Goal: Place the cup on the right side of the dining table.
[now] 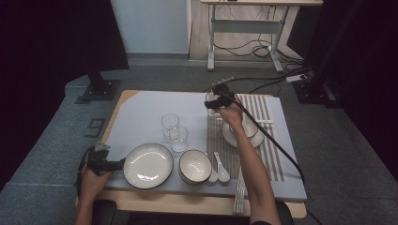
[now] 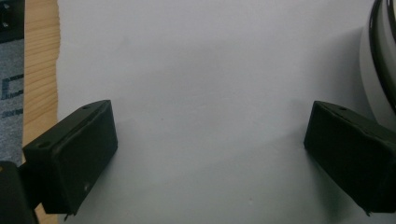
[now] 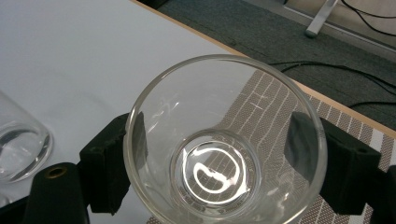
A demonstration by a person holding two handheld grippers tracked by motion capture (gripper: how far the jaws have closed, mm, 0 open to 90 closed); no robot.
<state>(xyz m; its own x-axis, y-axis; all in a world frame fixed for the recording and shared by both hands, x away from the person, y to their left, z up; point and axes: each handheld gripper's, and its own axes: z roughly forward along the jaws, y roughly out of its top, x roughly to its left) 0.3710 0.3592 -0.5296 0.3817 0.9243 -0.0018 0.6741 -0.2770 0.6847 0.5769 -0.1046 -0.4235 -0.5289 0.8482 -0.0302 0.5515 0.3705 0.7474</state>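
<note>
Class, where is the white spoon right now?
In the high view, the spoon lies on the striped mat's near left edge, just right of the bowl.

Bare tabletop (image 1: pixel 141 110) behind two glasses (image 1: pixel 174 131)

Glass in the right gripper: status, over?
Right gripper jaws clamp the glass over the striped mat. Left gripper open by the plate. Nothing blocking.

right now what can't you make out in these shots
- White dish on the striped mat, high view: the right forearm crosses it, so its contents are hidden.
- Plate, left claw view: cut off by the right edge.
- Glass in the right claw, right claw view: its base on the mat or lifted, cannot tell.
- Second glass, same view: cut off at the left edge.
</note>
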